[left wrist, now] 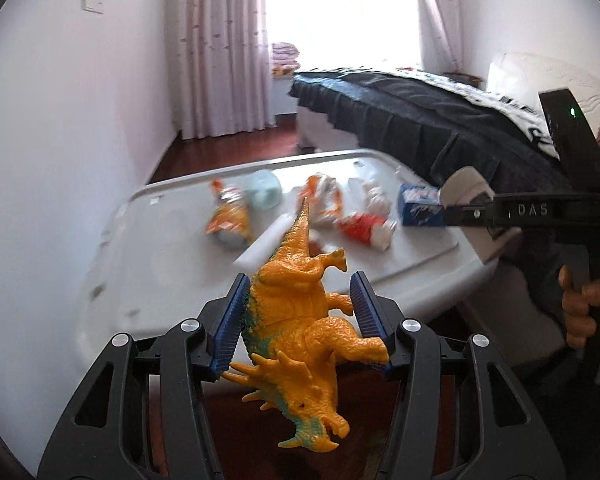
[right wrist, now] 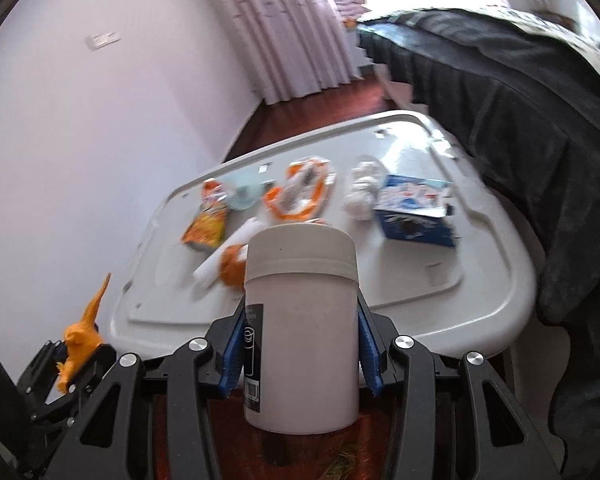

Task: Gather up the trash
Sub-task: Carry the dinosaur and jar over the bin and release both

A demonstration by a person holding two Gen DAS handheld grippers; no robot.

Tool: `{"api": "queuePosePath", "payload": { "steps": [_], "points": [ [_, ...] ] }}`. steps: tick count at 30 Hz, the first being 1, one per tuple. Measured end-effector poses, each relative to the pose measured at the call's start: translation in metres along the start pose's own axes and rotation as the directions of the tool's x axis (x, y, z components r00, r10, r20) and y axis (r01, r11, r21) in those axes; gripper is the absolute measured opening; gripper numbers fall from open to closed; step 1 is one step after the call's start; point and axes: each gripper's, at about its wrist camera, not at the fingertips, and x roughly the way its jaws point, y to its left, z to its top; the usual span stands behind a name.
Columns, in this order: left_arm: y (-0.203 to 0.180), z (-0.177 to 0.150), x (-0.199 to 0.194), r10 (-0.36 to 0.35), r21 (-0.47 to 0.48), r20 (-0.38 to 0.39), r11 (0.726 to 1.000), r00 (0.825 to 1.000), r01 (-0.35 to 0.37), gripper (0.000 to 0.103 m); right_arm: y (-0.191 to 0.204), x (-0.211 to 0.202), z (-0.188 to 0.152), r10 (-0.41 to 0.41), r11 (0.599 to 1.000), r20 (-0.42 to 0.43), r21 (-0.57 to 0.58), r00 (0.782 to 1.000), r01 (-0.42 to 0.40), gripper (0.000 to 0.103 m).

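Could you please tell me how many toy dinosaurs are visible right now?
1: the orange toy dinosaur sits between the left tool's pads, lifted off the white bin lid. None elsewhere.

A home bedroom: ahead of the grippers a bed [left wrist: 420, 120] with dark bedding, pale curtains [left wrist: 224, 48] at a bright window, white walls and a red-brown wooden floor [left wrist: 228, 148].

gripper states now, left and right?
Left gripper: shut on the toy dinosaur.
Right gripper: shut on the white jar.
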Motion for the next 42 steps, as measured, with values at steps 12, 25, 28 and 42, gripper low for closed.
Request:
{"api": "queuePosePath", "payload": {
  "steps": [12, 25, 28, 42],
  "points": [
    [0.015, -0.090, -0.040, 0.066, -0.078, -0.175, 0.994, 0.982, -0.081, 0.051, 0.058, -0.008, -0.119, 0.018, 0.990, -0.114, -0.139, 0.993, -0.034, 0.047],
    [0.021, -0.147, -0.008, 0.080, -0.117, -0.396, 0.984, 0.915, -0.137, 0.051, 0.060, 0.016, -0.181, -0.068, 0.996, -0.274, -0.074, 0.959, 0.050, 0.047],
    [0.019, -0.147, -0.008, 0.076, -0.113, -0.401, 0.985, 0.913, -0.132, 0.051, 0.059, 0.019, -0.181, -0.066, 0.997, -0.279, -0.065, 0.958, 0.050, 0.047],
    [0.014, -0.145, -0.009, 0.081, -0.085, -0.389, 0.989, 0.917, -0.123, 0.051, 0.057, 0.019, -0.183, -0.071, 0.997, -0.275, -0.049, 0.959, 0.060, 0.047]
  ]
}}
